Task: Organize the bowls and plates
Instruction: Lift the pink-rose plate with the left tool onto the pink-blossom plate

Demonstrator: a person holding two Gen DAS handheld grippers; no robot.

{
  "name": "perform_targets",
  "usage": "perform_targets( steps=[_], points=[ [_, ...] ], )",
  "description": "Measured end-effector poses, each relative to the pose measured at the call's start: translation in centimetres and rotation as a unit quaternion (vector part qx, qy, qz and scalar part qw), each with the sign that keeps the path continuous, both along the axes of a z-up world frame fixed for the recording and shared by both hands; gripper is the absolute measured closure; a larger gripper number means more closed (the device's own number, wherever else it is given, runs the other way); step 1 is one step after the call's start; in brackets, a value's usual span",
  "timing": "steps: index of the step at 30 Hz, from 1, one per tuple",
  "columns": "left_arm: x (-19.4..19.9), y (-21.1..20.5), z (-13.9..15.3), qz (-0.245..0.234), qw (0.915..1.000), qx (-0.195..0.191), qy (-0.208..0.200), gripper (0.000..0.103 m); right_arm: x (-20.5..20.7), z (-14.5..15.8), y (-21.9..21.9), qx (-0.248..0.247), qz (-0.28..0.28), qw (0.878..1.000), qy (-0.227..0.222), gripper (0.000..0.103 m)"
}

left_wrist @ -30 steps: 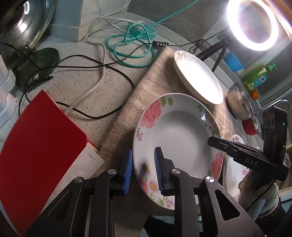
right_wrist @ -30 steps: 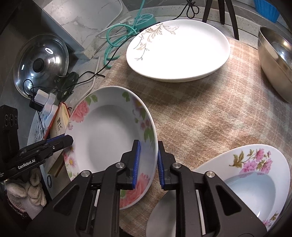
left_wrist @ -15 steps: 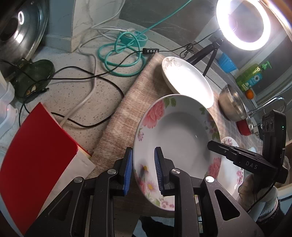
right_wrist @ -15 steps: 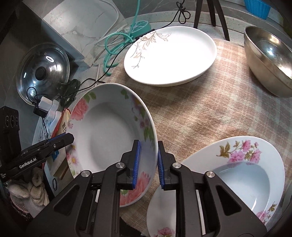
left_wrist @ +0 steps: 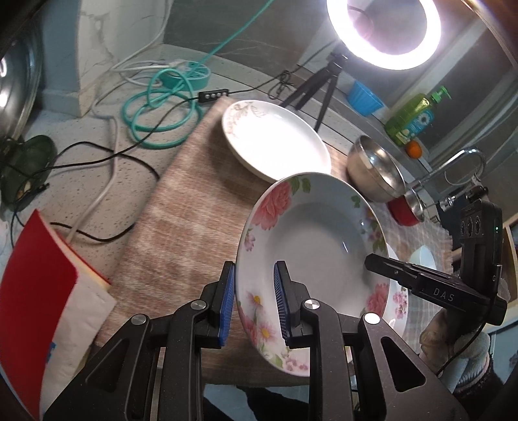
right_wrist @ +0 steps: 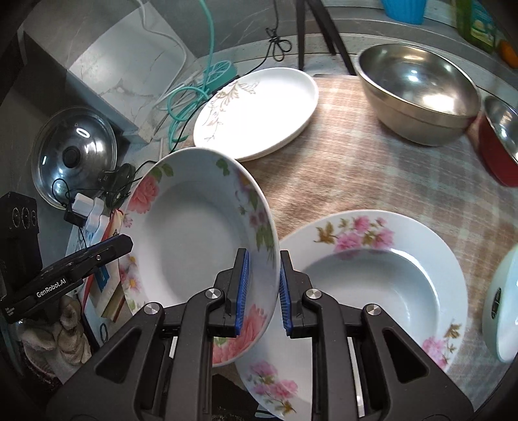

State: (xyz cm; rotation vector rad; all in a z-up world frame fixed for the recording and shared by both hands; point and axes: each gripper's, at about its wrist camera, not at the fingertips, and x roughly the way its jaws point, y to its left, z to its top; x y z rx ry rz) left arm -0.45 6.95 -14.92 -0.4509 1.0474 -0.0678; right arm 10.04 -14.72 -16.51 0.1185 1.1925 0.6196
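Both tools, left tool and right tool, pinch opposite rims of a tilted white deep plate with pink flowers.

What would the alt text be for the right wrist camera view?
The right gripper and left gripper pinch opposite rims of a floral soup plate, lifted and tilted above a plaid cloth. A second floral plate, white plates and a steel bowl sit around it.

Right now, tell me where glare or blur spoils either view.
Left wrist view: the ring light blows out, and its glare whitens the white plate; fisheye bends the edges. Right wrist view: the steel bowl carries bright highlights, the cloth looks slightly smeared, and the corners go dark.
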Motion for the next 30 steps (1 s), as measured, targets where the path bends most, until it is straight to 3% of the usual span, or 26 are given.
perform_targets(
  steps=[16,30],
  points=[
    [2.4,-7.7,-0.9,-0.097,0.9952,-0.005,0.011,0.081,-1.9,-1.7,-8.8,-0.016,-0.090,0.996,0.024,0.085],
    [3.1,-11.8,-2.2,-0.146,0.9888,0.001,0.032,0.081,-3.1,-3.1,-12.7,-0.035,-0.129,0.990,0.035,0.084]
  ],
)
